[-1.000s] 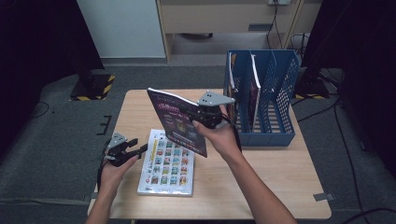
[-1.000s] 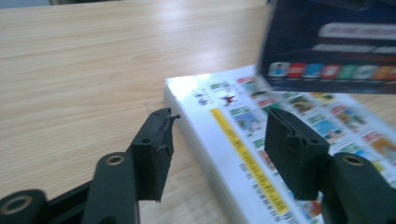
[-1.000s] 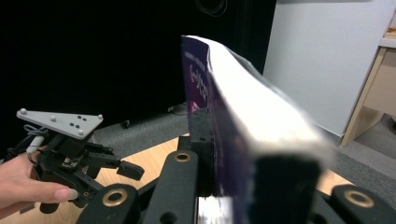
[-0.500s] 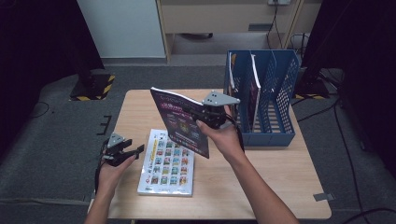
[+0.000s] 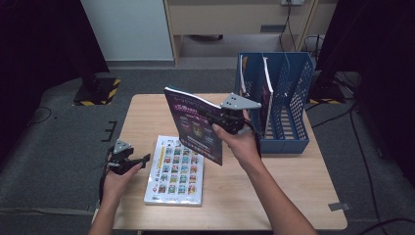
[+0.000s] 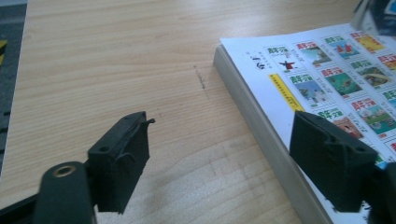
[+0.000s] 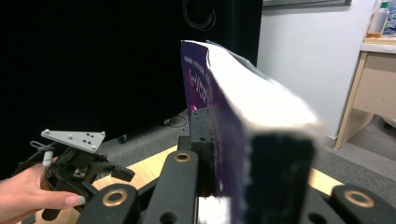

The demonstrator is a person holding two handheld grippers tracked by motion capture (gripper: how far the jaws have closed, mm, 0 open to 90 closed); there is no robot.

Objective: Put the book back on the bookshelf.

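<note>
My right gripper [image 5: 219, 119] is shut on a purple-covered book [image 5: 193, 125] and holds it upright above the table, spine toward the blue file rack [image 5: 284, 98]. In the right gripper view the purple book [image 7: 224, 93] stands clamped between the jaws of the right gripper [image 7: 233, 156]. A white book [image 5: 176, 171] with a grid of small pictures lies flat near the table's front. My left gripper [image 5: 140, 160] sits at its left edge. Its jaws have just been opening. In the left gripper view the left gripper [image 6: 224, 140] is open over the white book's [image 6: 327, 79] edge, gripping nothing.
The blue file rack holds a couple of upright books in its left slots; its right slots look vacant. Bare wooden table [image 5: 274, 196] lies to the right front and behind the white book. Dark floor and black stands surround the table.
The left gripper's jaws have spread wider beside the white book. The right hand and the purple book have stayed almost where they were.
</note>
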